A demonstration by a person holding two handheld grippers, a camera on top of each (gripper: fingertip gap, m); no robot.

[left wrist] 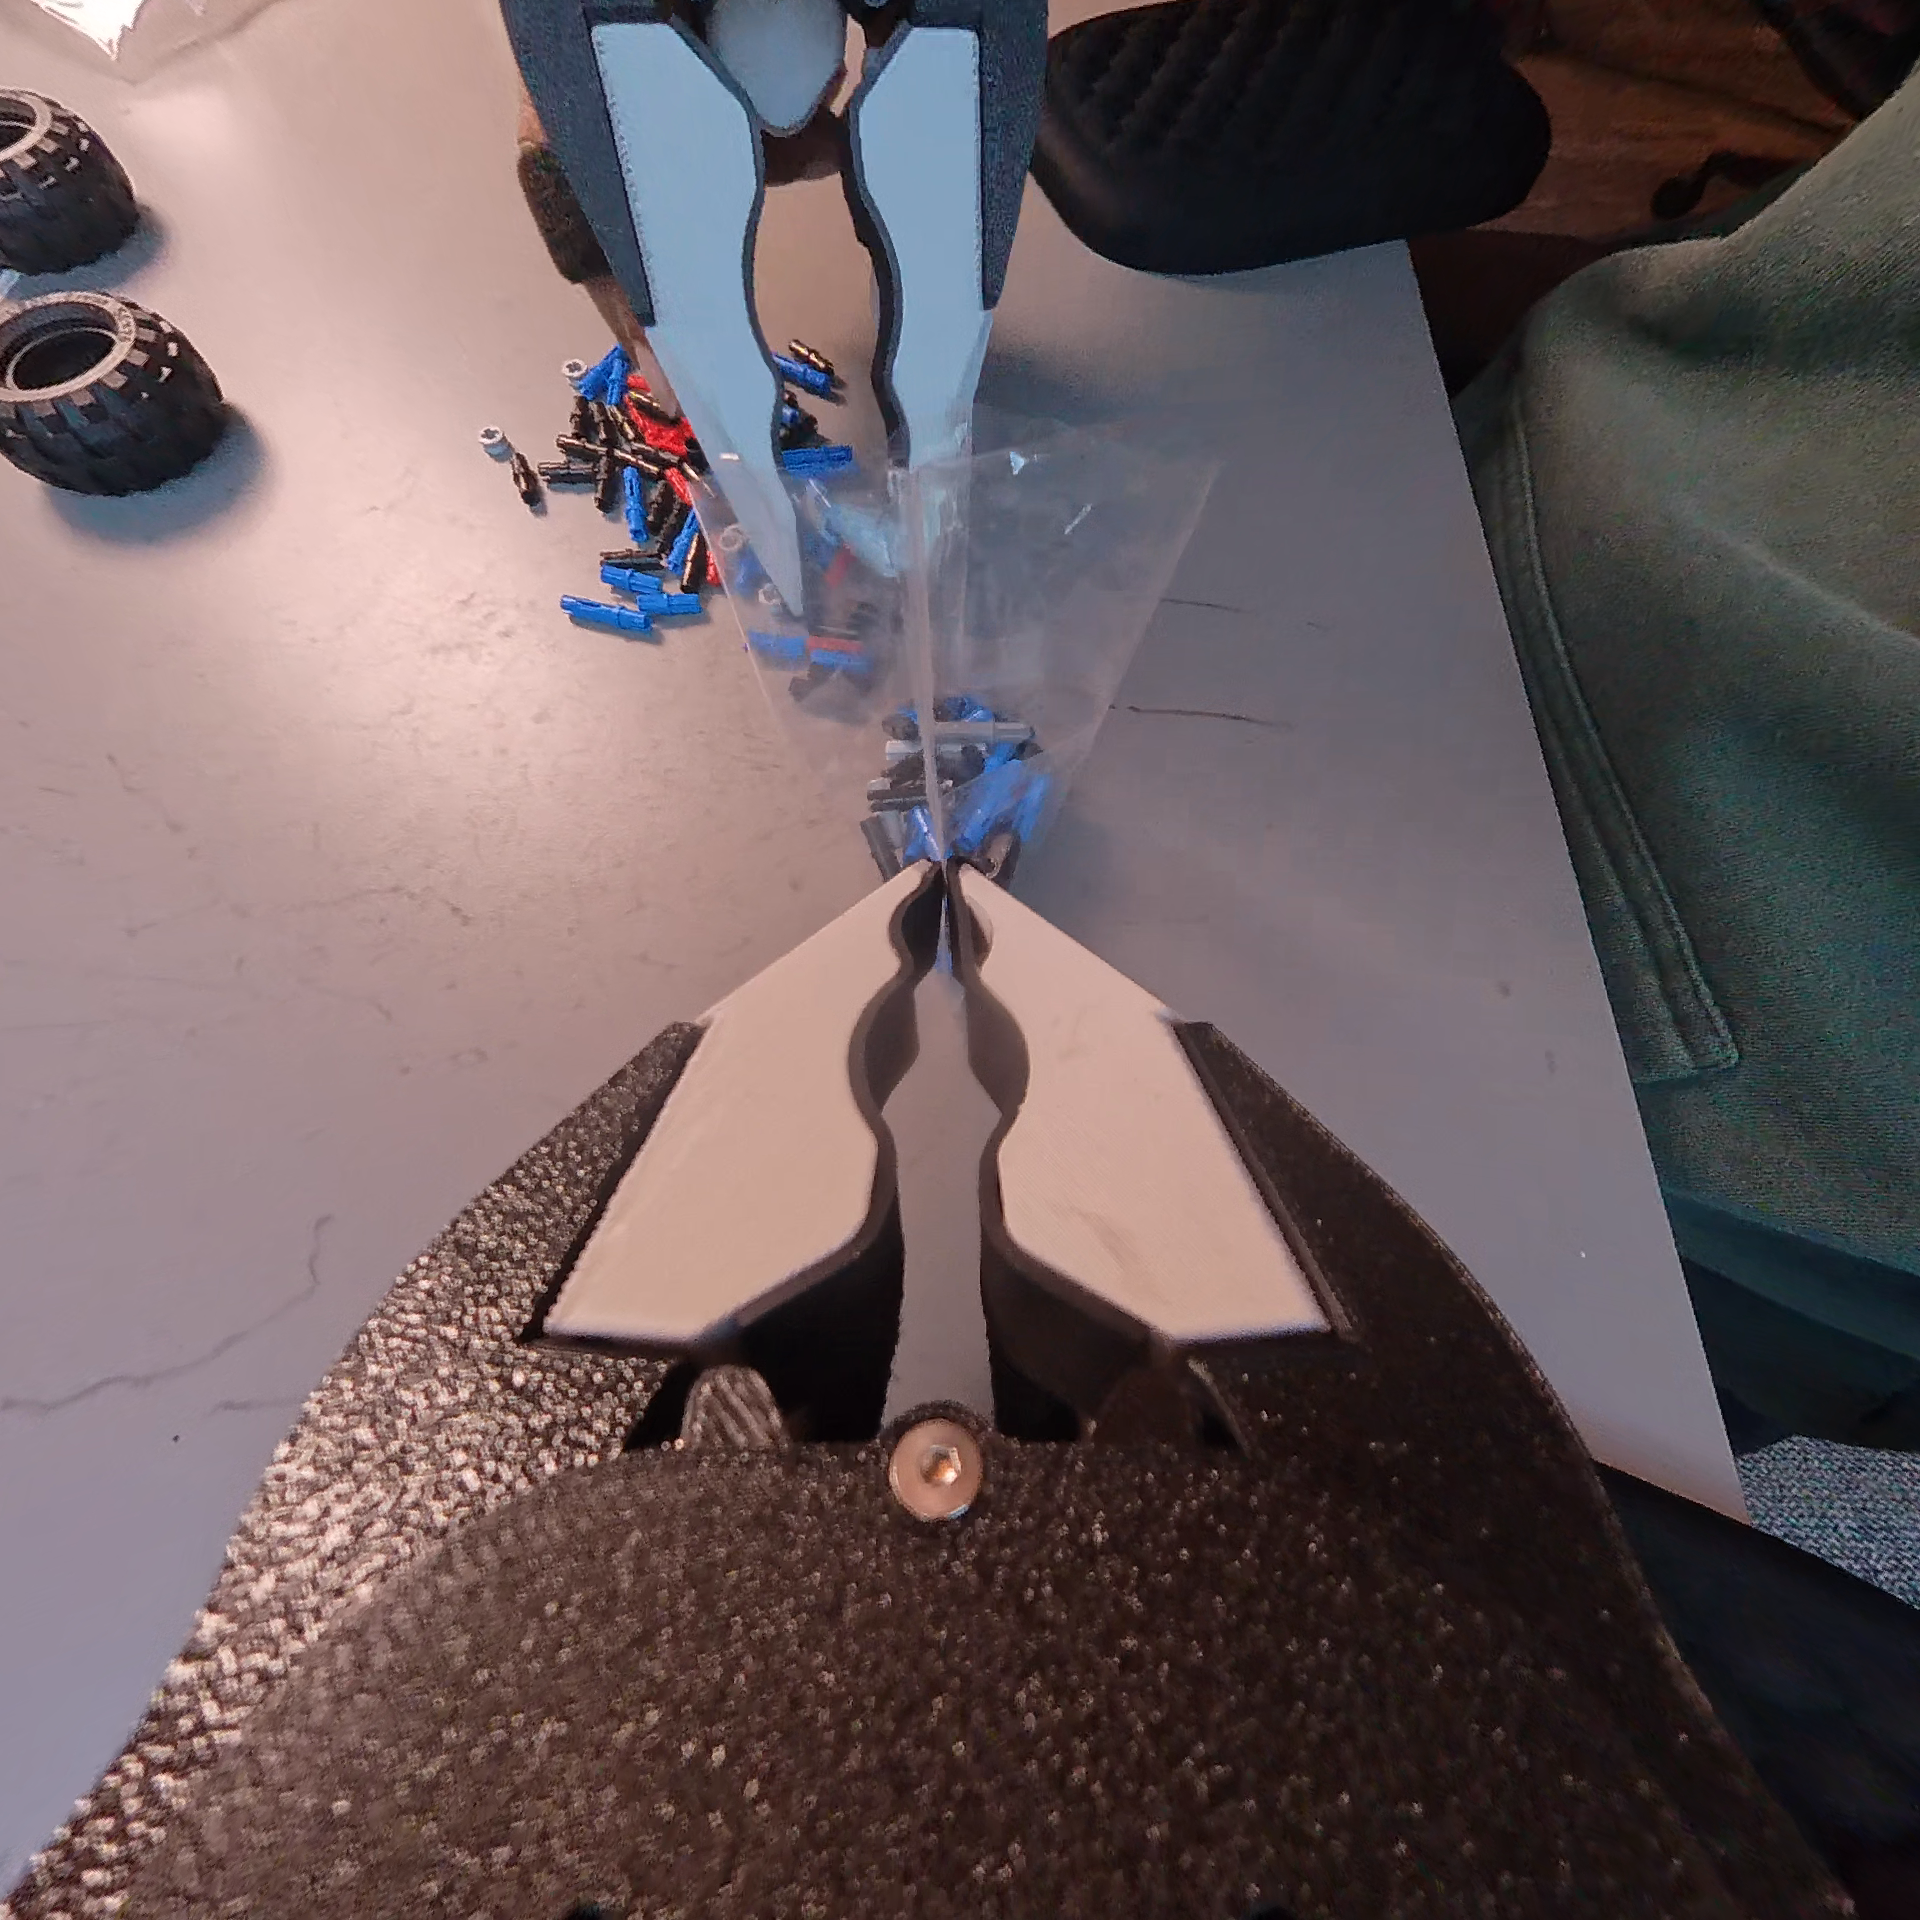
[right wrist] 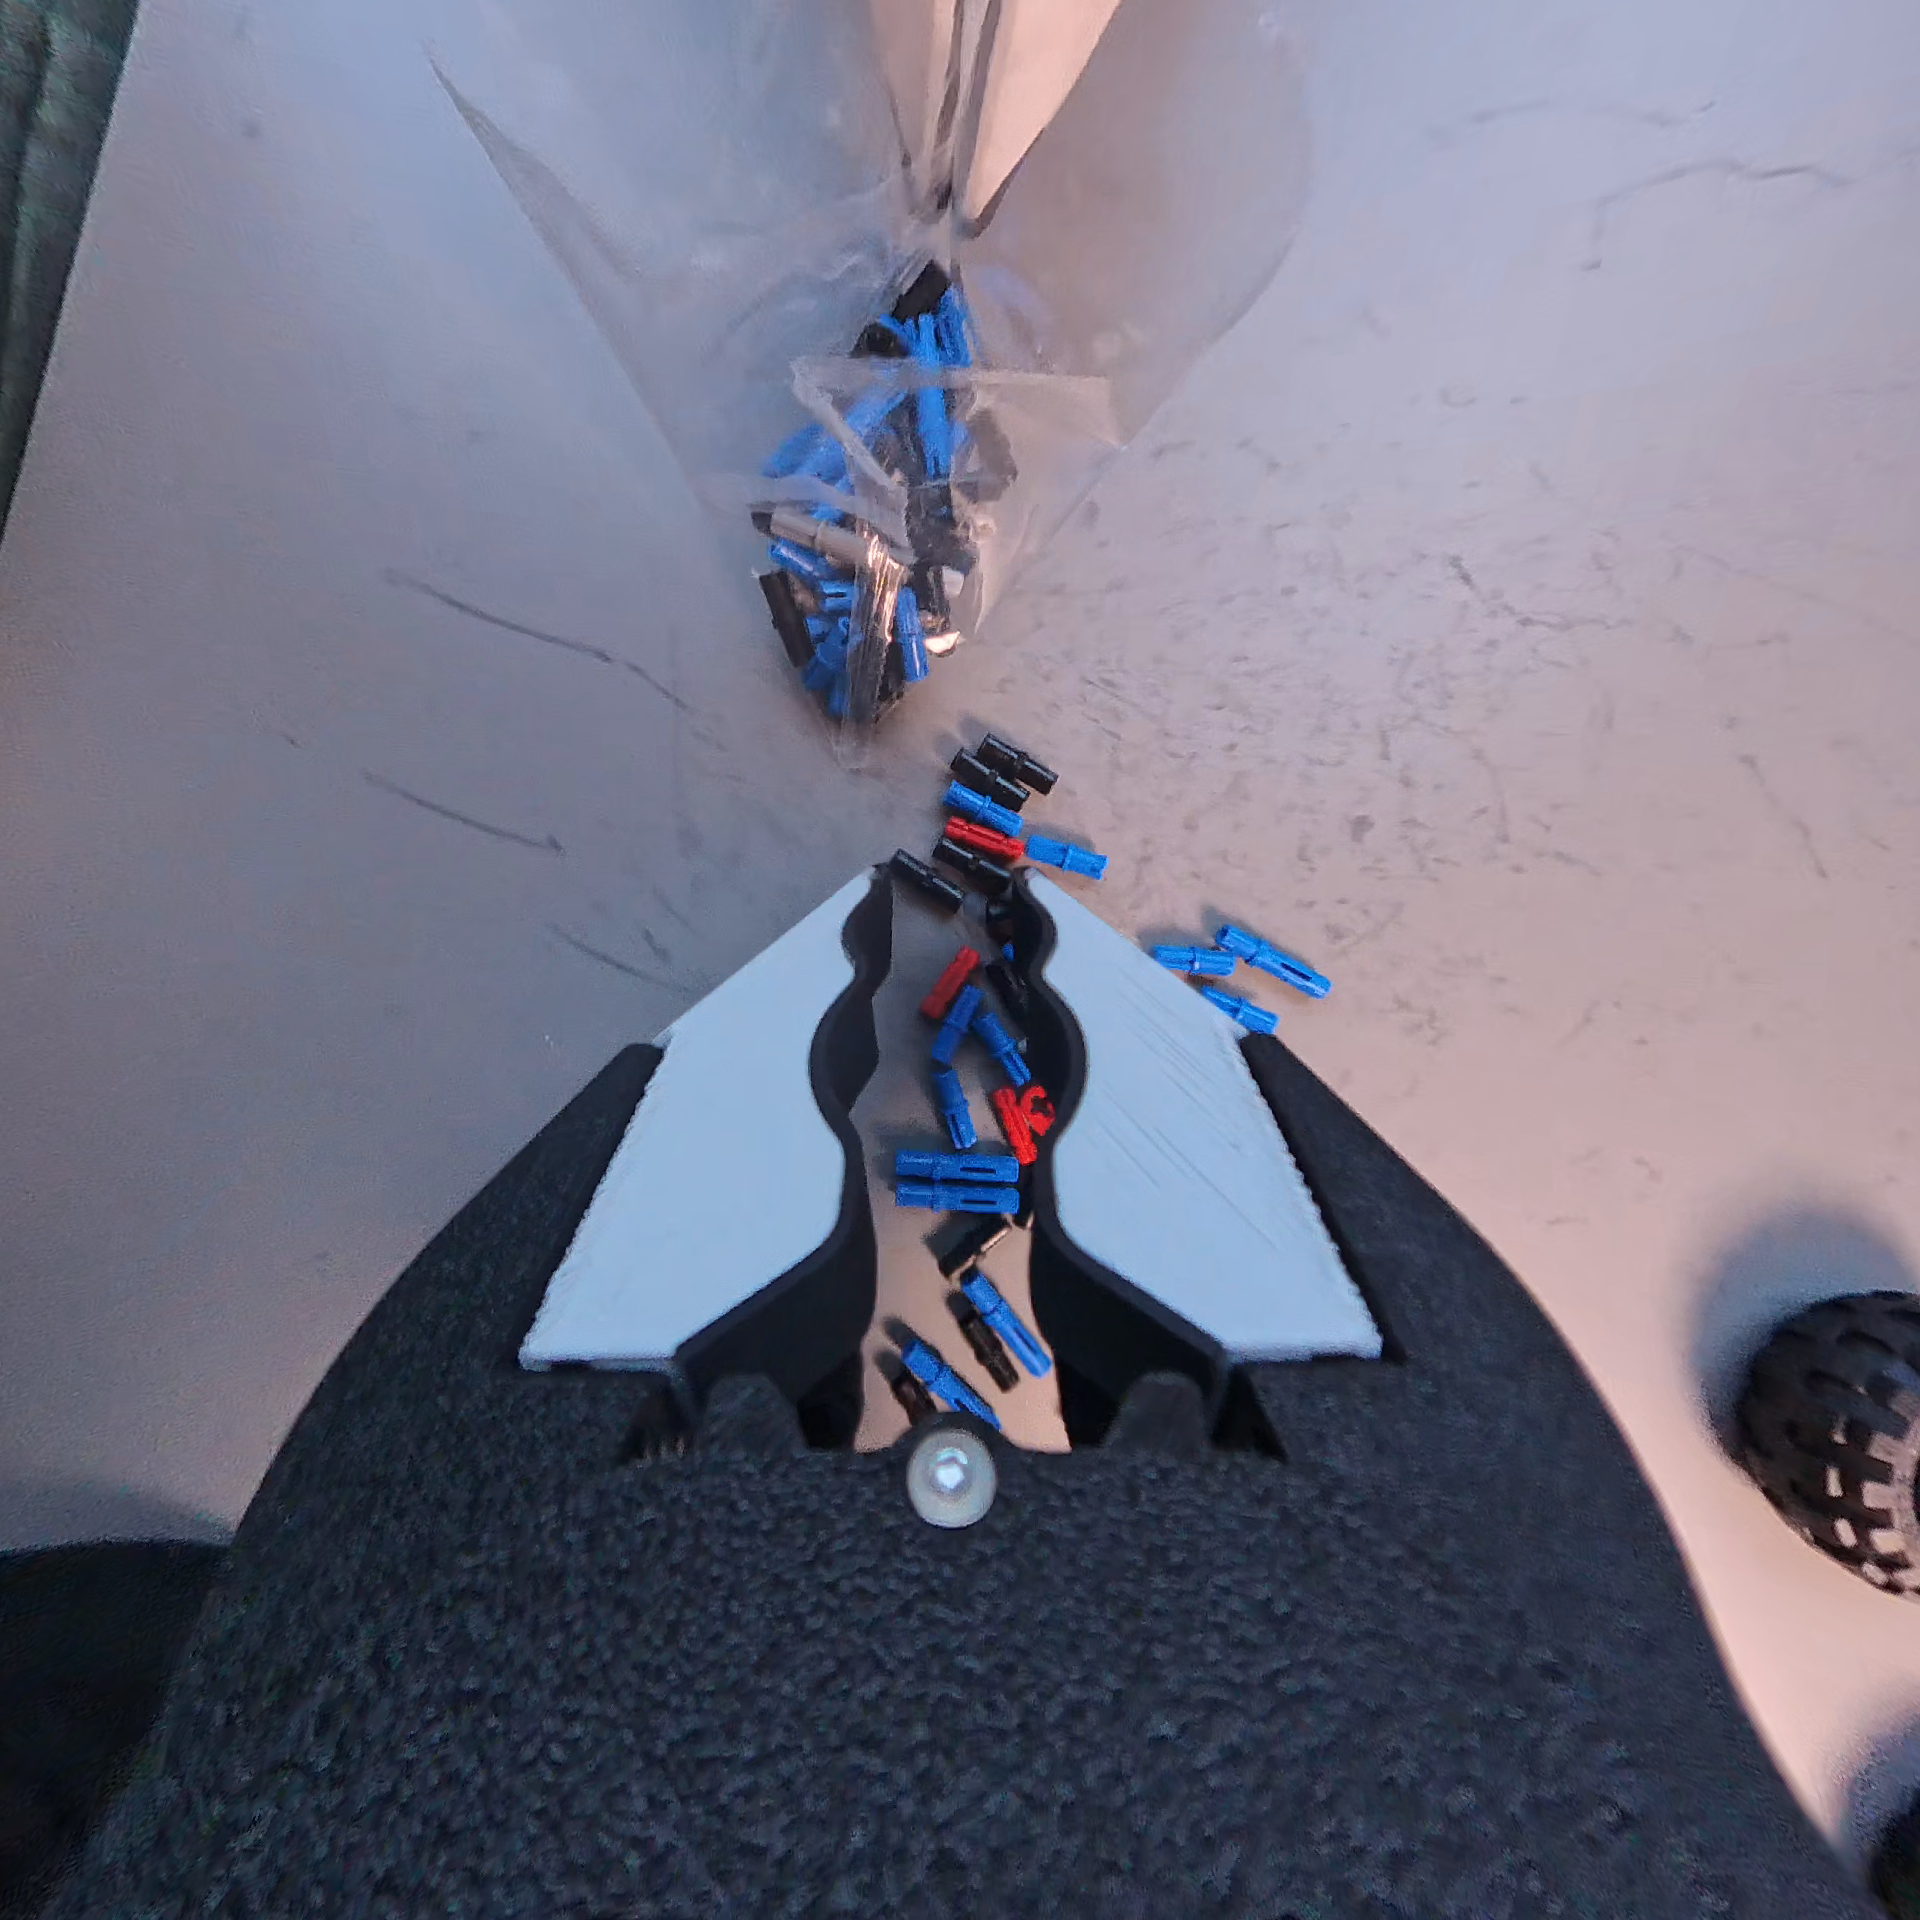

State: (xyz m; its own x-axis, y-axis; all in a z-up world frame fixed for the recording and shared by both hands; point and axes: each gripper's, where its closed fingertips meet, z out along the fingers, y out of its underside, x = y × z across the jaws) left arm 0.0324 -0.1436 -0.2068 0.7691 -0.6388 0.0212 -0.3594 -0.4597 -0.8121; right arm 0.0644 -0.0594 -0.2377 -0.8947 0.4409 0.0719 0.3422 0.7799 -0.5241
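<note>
Left gripper (left wrist: 945,883) pinching clear bag (left wrist: 987,623); right gripper (right wrist: 956,883) parted over loose pins (right wrist: 966,1174).

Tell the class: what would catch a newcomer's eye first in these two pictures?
A clear plastic bag of small blue and black pegs hangs pinched in the shut left gripper. Beyond it, loose blue, black and red pegs litter the grey table beneath the open right gripper. Two black knobbly tyres sit at the far left.

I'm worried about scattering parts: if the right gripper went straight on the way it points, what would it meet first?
Probably the loose pegs on the table just ahead of the right gripper, then the clear bag beyond; depth is uncertain.
</note>
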